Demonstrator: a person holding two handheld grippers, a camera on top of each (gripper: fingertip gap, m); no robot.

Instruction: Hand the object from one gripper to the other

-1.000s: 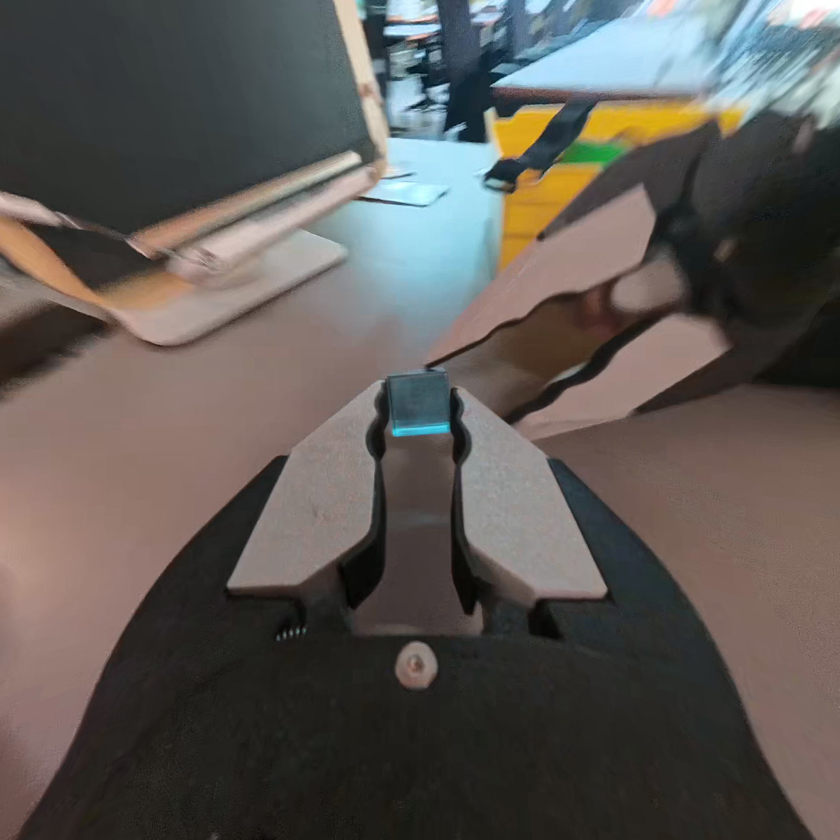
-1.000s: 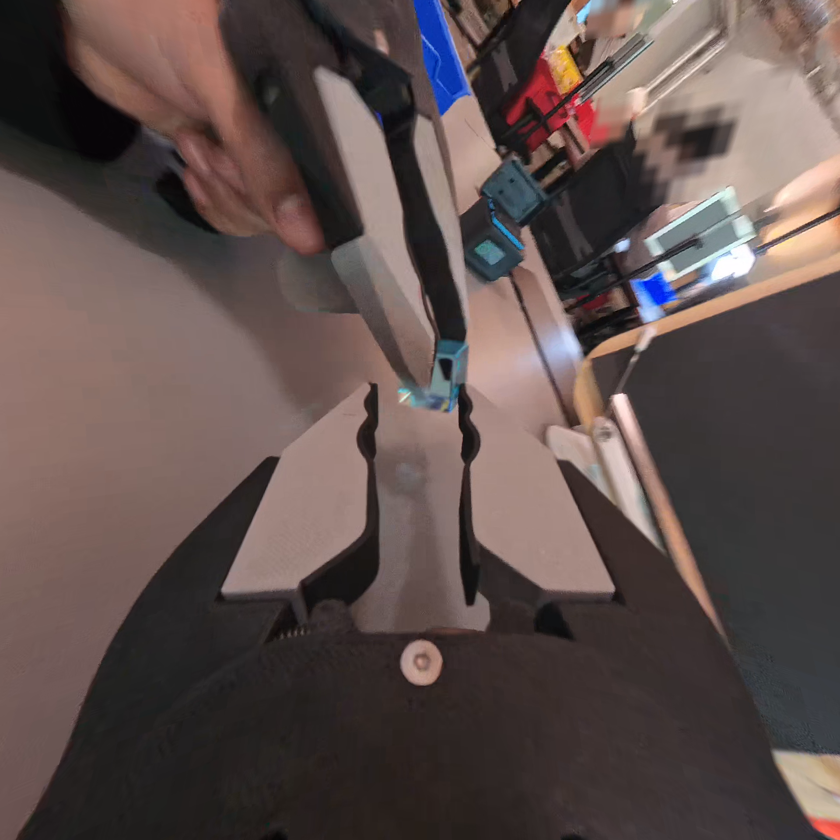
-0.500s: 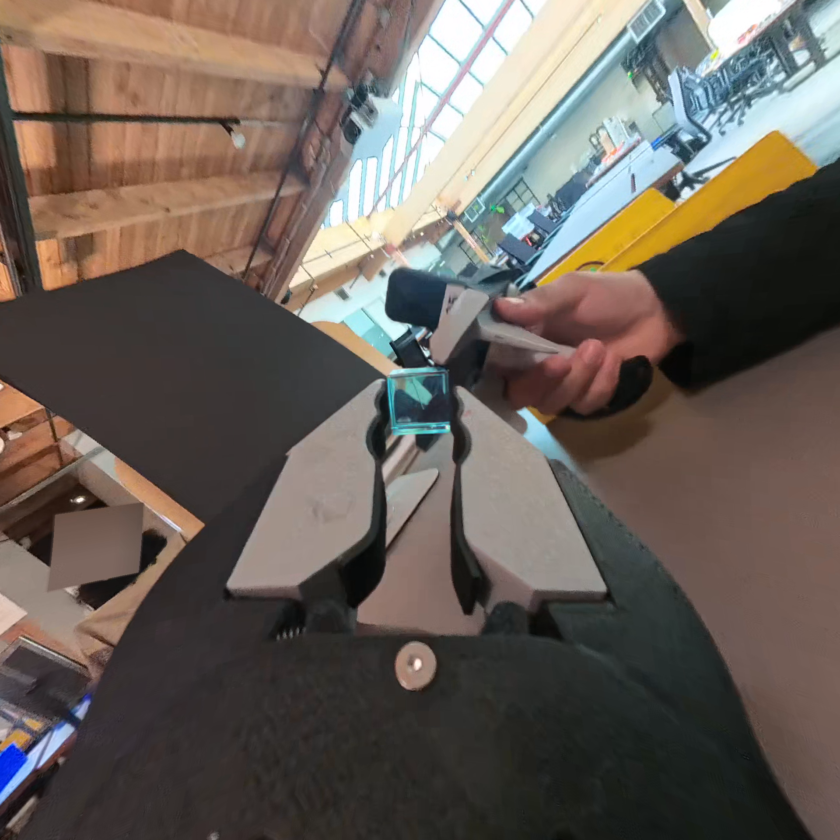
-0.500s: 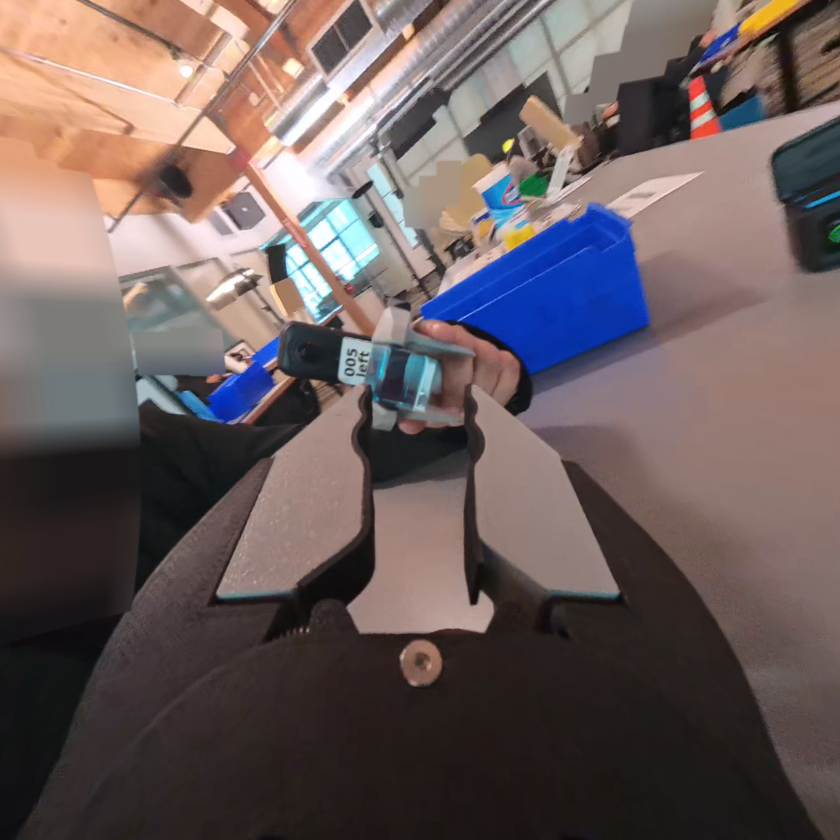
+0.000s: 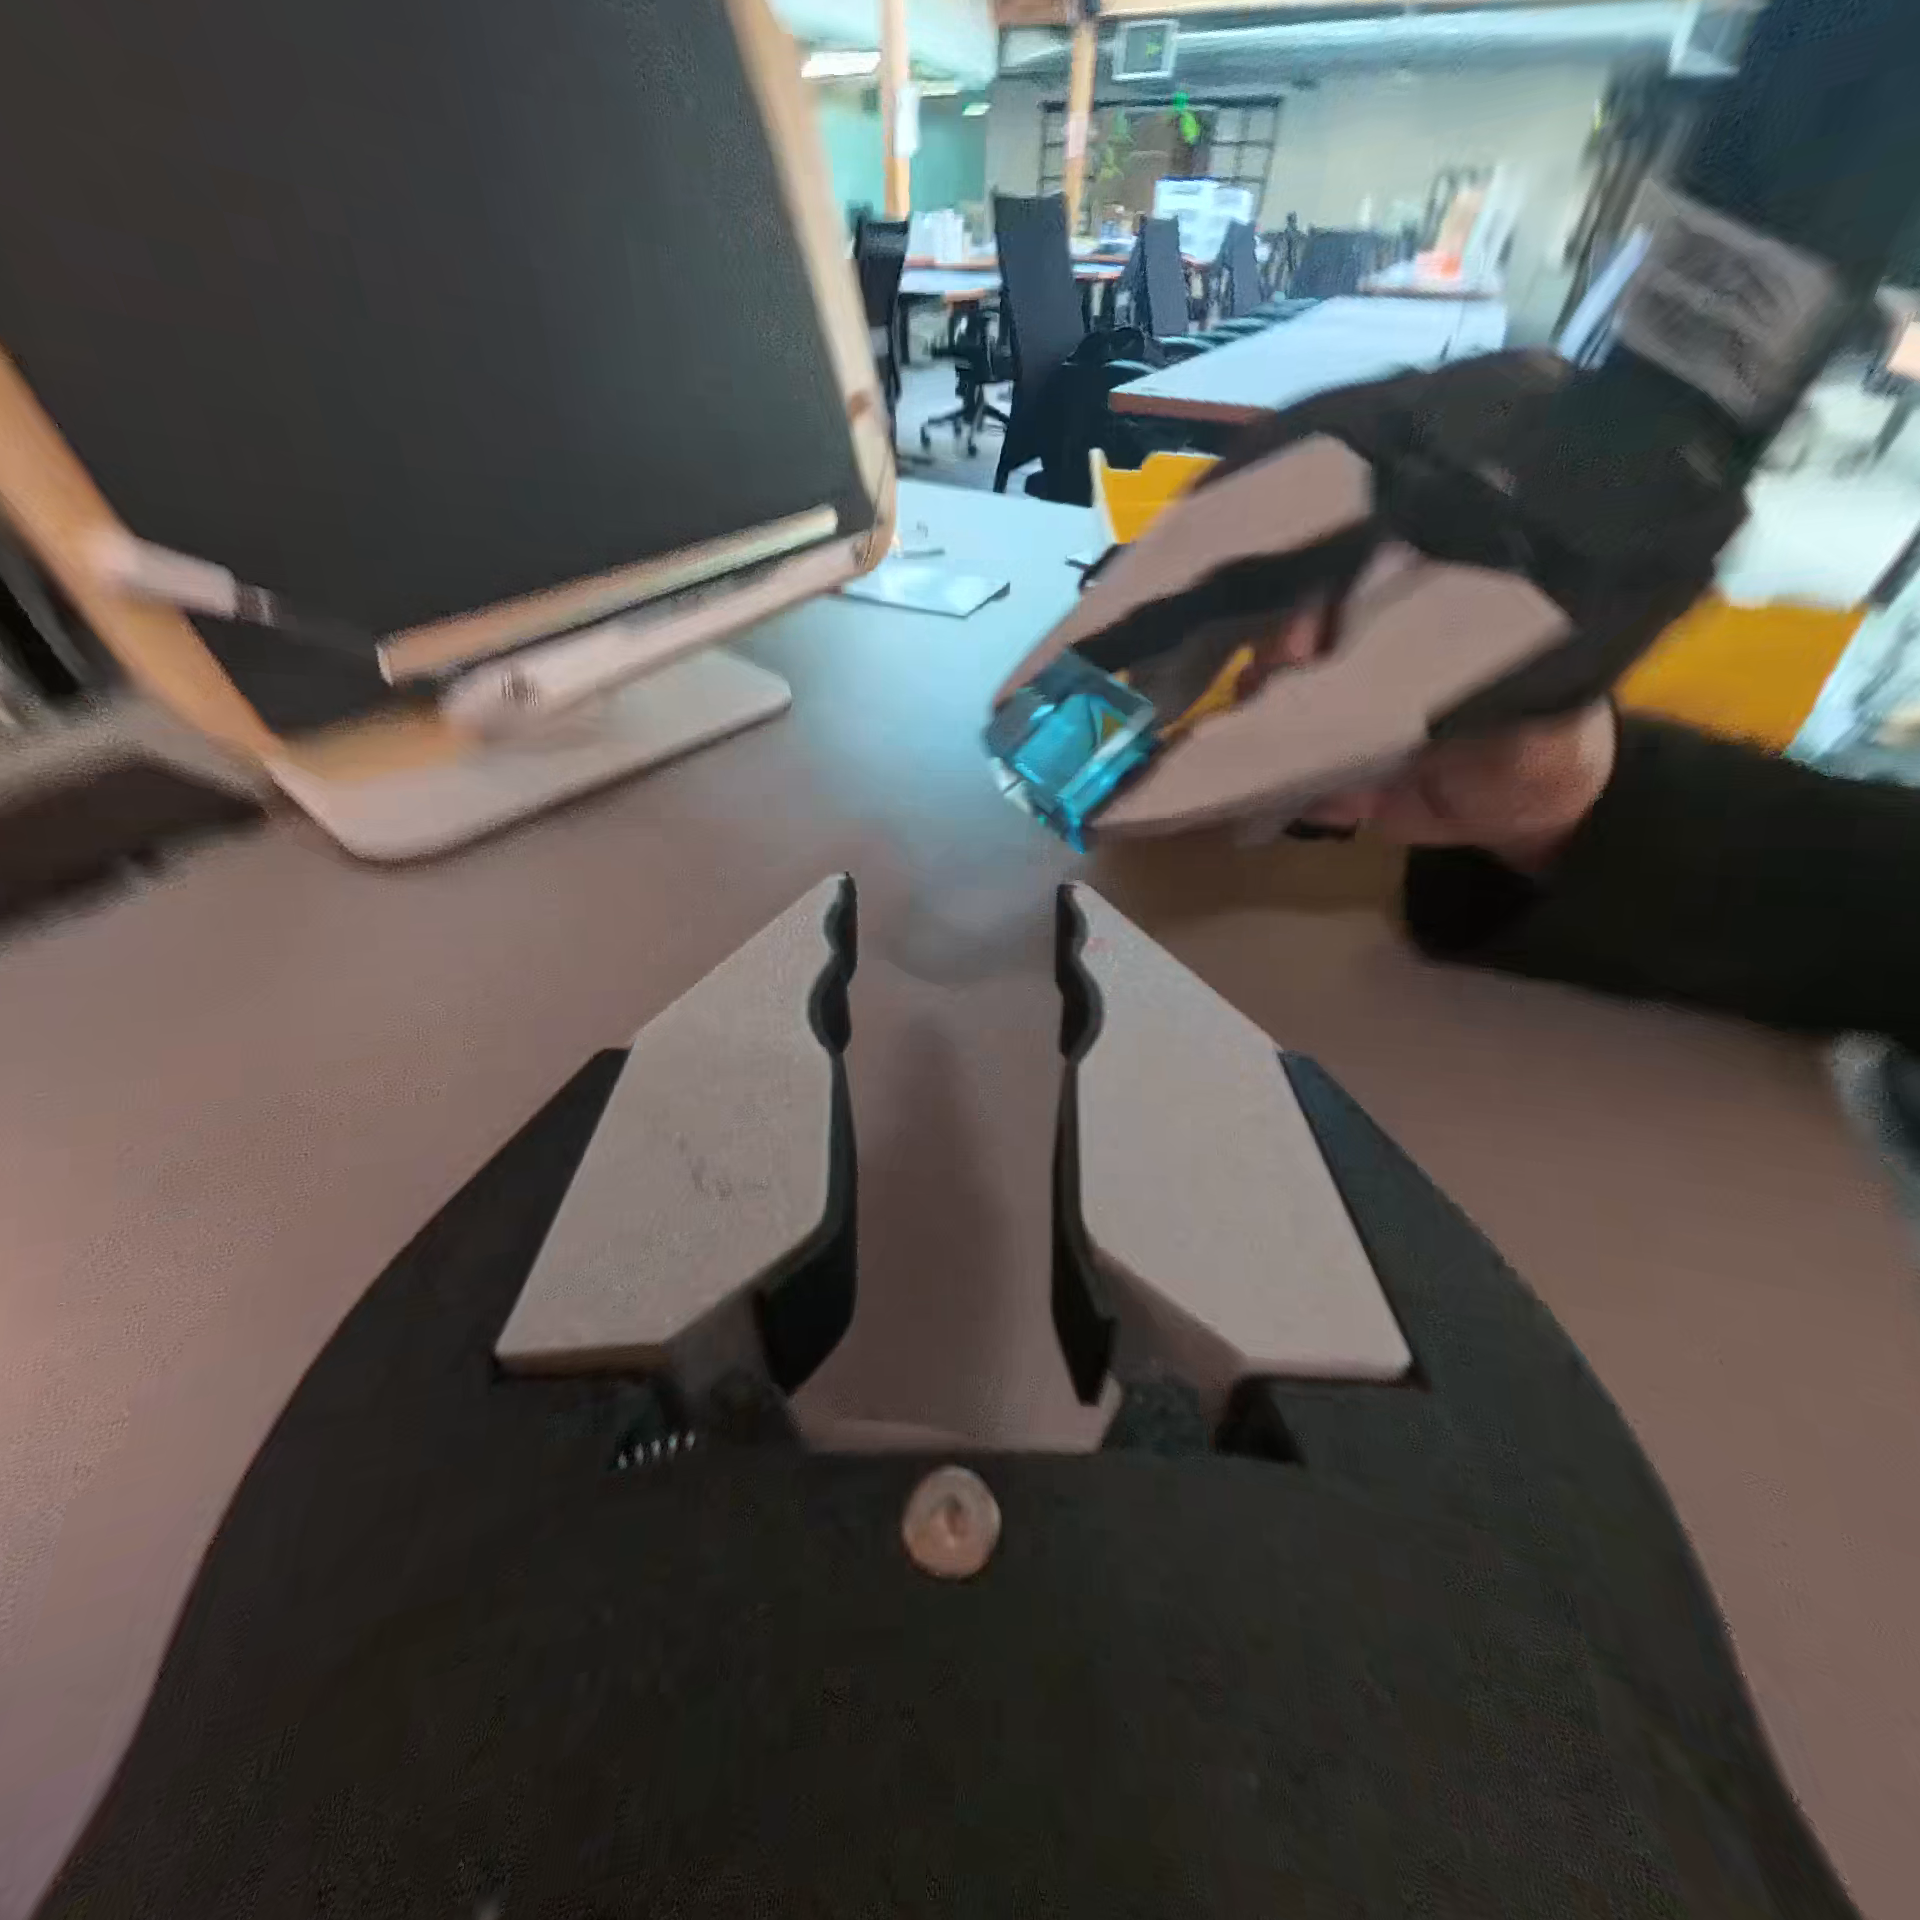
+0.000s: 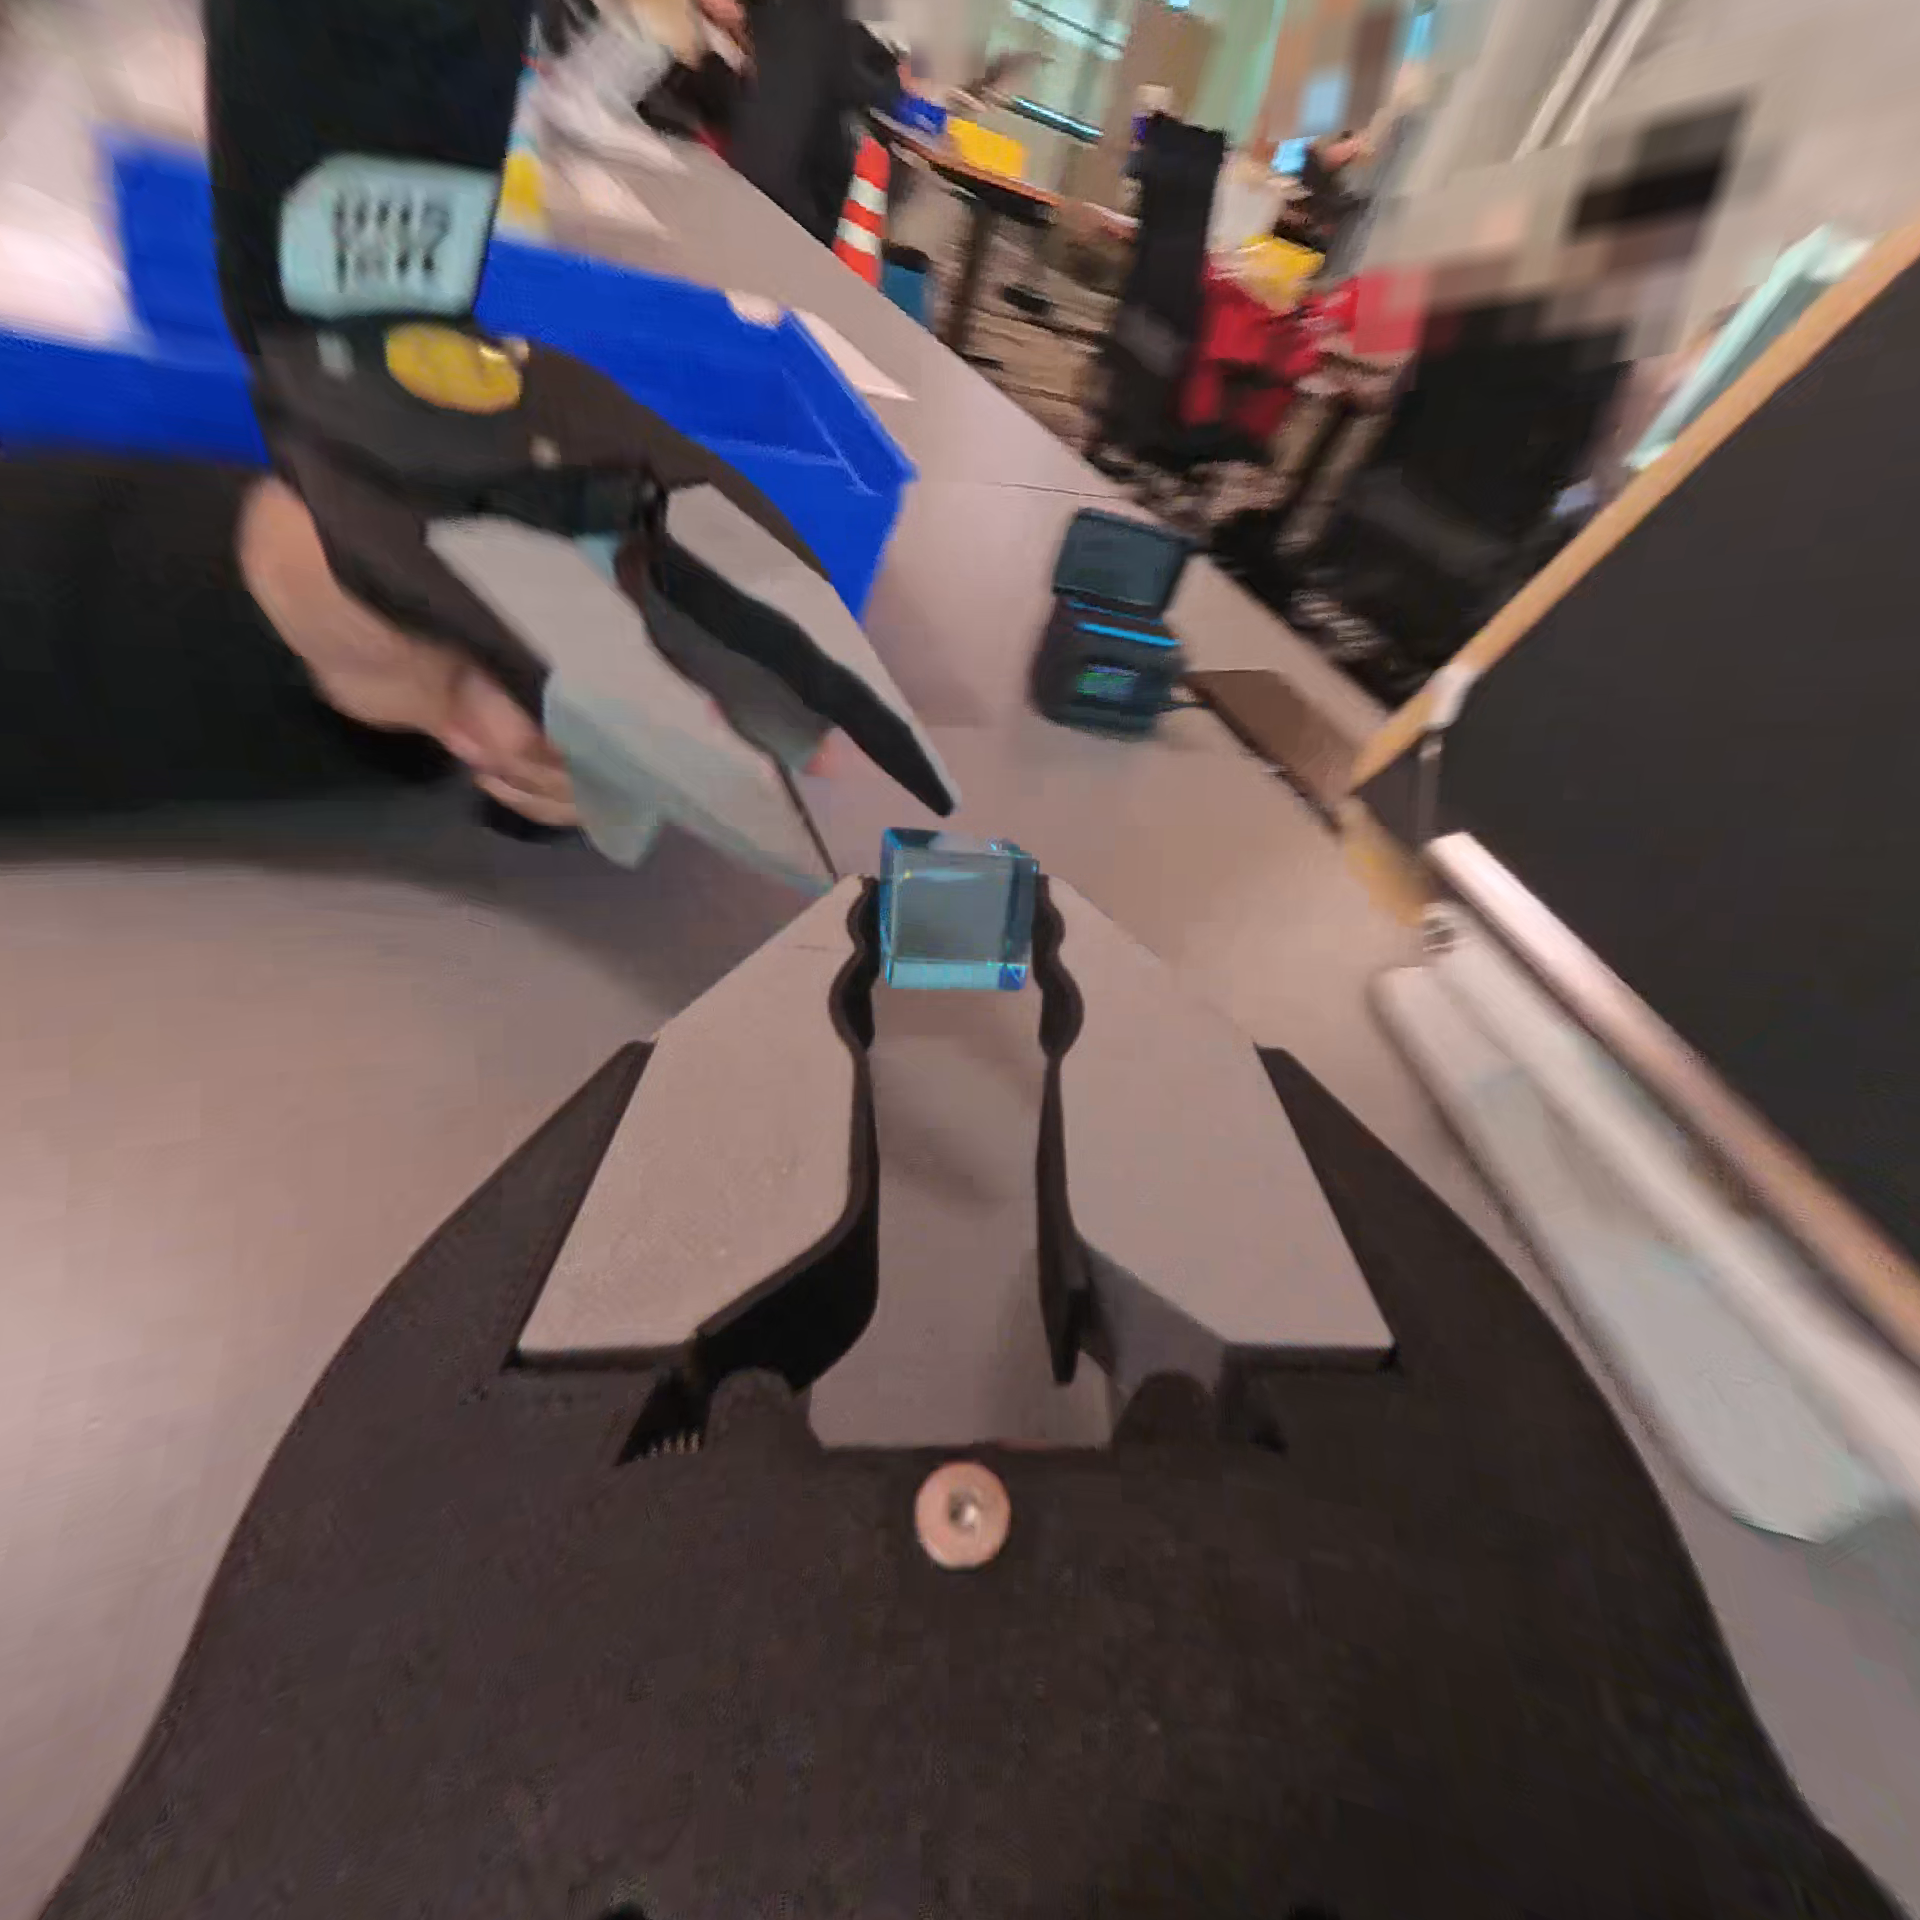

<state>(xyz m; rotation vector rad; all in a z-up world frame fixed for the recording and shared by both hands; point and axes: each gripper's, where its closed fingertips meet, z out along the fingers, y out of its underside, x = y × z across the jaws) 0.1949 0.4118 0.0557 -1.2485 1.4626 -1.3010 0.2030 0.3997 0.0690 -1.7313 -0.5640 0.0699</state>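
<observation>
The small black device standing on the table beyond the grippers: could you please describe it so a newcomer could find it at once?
Start in the right wrist view at the big blue bin on the grey table. Just right of the bin's corner stands the black device, apart from it. Unlike the clear blue cube in the right gripper, it is dark, with blue trim and a small greenish screen.

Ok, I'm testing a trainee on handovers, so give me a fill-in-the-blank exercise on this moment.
1. The clear blue cube is gripped by the ____ claw.
2. The left claw is ____ and holds nothing.
3. Behind the left claw in the right wrist view stands a bin coloured ____.
4. Both claws hang above a ____.

Missing words: right; open; blue; table
</observation>
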